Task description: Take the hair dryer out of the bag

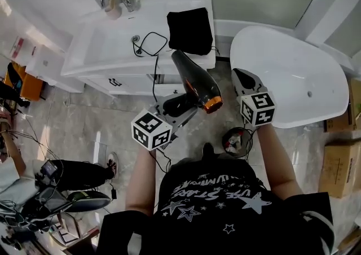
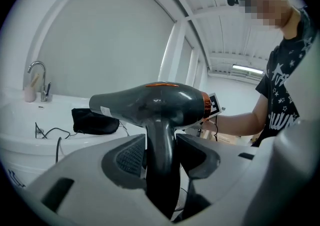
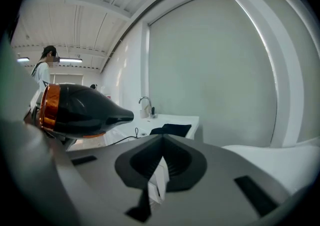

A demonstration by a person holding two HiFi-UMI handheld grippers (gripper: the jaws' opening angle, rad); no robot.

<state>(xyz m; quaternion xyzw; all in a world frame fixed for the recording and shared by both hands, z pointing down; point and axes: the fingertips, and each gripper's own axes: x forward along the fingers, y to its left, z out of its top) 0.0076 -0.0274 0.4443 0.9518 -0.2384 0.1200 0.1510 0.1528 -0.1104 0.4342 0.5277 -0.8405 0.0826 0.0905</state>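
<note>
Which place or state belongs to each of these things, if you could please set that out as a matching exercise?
Things:
1. dark grey hair dryer with an orange ring
2. black fabric bag
3. right gripper
4. chrome tap

Places or states:
A. shut, with nothing between its jaws
B. at the back corner of the white sink counter
C. handle clamped in the left gripper
D. lying on the counter beside the basin

Pairs: 1-C, 2-D, 3-A, 4-B
</note>
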